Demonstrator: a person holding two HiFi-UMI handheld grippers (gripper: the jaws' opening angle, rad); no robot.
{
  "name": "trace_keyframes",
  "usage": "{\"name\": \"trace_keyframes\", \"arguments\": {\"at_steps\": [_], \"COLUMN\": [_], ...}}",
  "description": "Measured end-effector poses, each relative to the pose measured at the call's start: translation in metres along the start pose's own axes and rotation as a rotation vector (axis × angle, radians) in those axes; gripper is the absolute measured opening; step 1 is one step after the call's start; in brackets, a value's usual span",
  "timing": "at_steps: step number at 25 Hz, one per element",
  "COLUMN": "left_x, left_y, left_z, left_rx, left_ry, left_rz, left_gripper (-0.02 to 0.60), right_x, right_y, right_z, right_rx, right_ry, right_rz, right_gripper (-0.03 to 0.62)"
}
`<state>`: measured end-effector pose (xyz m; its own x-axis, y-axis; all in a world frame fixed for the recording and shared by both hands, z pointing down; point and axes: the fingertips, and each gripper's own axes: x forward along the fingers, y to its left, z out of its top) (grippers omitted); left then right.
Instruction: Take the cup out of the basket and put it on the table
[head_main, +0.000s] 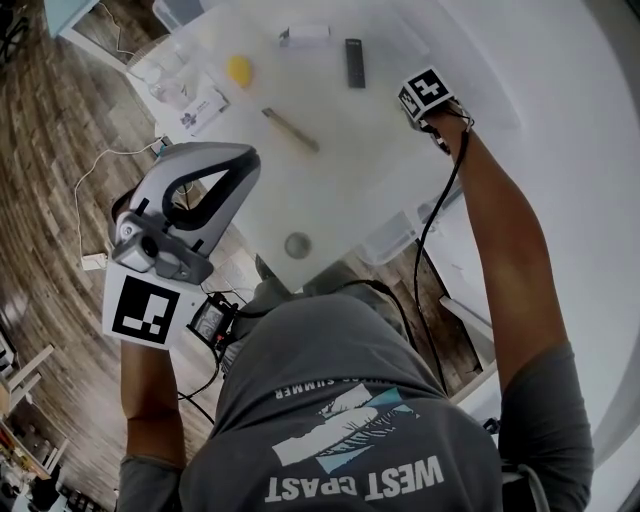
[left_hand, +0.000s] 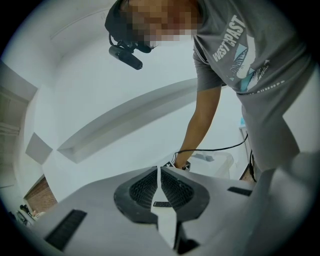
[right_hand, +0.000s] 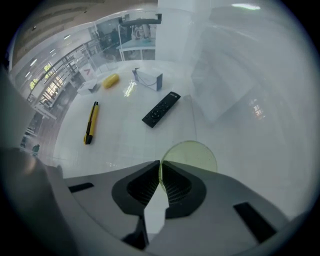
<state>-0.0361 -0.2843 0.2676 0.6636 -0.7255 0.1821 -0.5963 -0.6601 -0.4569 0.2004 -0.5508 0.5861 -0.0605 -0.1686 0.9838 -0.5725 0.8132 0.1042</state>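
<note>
Right hand-held gripper (right_hand: 159, 167) clamped on cup (right_hand: 196, 156) rim, one jaw inside, one outside. Cup over tabletop (right_hand: 120, 142), near remote (right_hand: 161, 109). Left hand-held gripper (left_hand: 159, 172) closed, empty (aimed upward). Cup likely light, thin-walled, slick, flexible: rim pinch fine, squeeze gently.

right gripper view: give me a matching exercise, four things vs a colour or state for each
Things:
1. remote
2. cutter
3. cup
4. box

Colour or state:
a. yellow and black
b. rim pinched by the right gripper
c. white
d. all black

Pairs: 1-d, 2-a, 3-b, 4-c
</note>
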Motion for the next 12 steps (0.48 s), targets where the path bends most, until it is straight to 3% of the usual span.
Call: {"name": "trace_keyframes", "arguments": {"at_steps": [12], "left_x": [-0.023], "left_y": [0.005], "left_z": [-0.003], "left_rx": [-0.011], "left_ry": [-0.027], "left_rz": [0.010], "left_gripper": [0.031], "right_x": [-0.112], "right_y": [0.031], "right_z": [0.063], "right_rx": [-0.077], "right_ry": [-0.317], "right_rz": [-0.113], "right_gripper": [0.029]}}
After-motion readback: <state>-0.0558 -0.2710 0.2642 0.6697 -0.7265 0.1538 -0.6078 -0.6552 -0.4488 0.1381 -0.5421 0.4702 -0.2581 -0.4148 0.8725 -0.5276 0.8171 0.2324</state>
